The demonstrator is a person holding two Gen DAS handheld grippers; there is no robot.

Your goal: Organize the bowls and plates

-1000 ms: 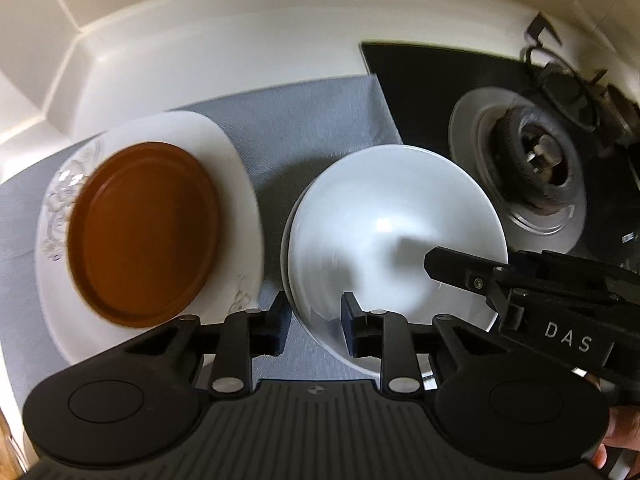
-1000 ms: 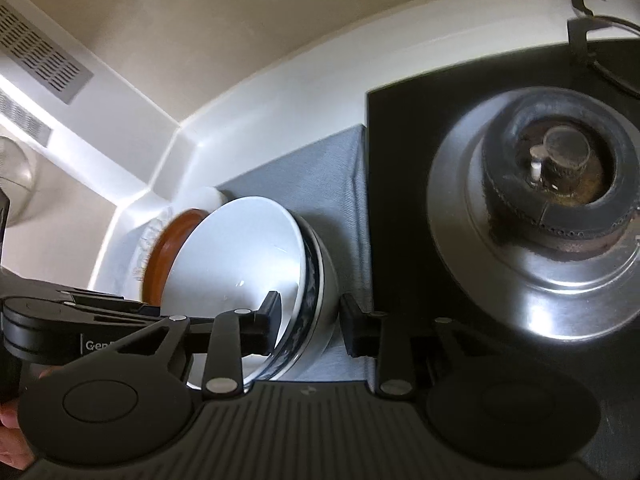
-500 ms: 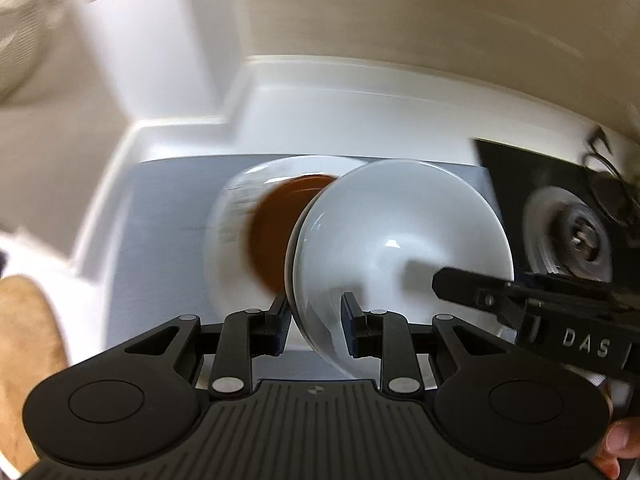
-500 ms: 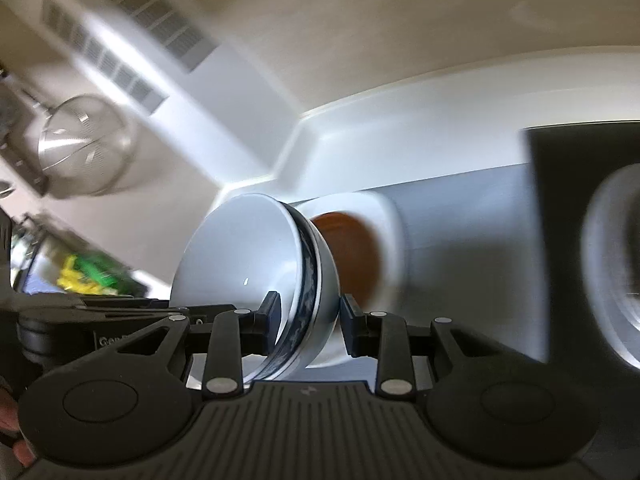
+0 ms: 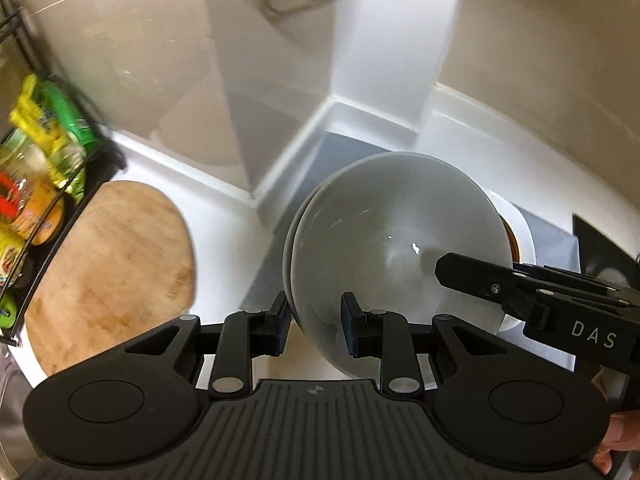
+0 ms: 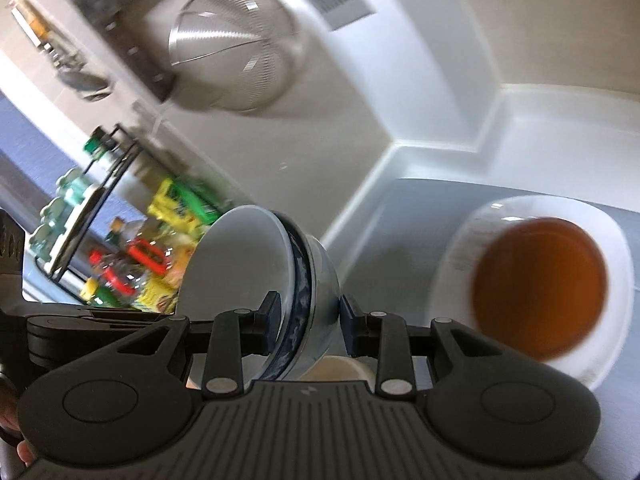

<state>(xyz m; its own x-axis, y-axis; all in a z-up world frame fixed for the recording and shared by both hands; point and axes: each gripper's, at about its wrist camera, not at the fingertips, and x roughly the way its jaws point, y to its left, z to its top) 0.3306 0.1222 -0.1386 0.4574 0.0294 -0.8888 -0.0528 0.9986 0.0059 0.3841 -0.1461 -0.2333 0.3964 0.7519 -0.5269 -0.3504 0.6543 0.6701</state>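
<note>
Bowls: two nested bowls (image 5: 396,236), carried in the air above the counter corner.
Left gripper (image 5: 314,322): clamped across their near rim.
Right gripper (image 6: 307,322): clamped on the opposite rim, sharing the load.
Plates: brown plate (image 6: 540,284) on white plate (image 6: 616,240), on grey mat (image 6: 396,216).

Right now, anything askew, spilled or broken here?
No spill or damage visible. Only oddity: the stacked bowls ride steeply tilted, clamped at the rims by the left gripper and right gripper. The brown plate sits centered on the white plate.

Both wrist cams sit close behind their fingers (image 5: 352,328), angled down at the surface (image 5: 224,216) corner; shared: stacked bowls (image 6: 256,264), rack (image 5: 52,208).
</note>
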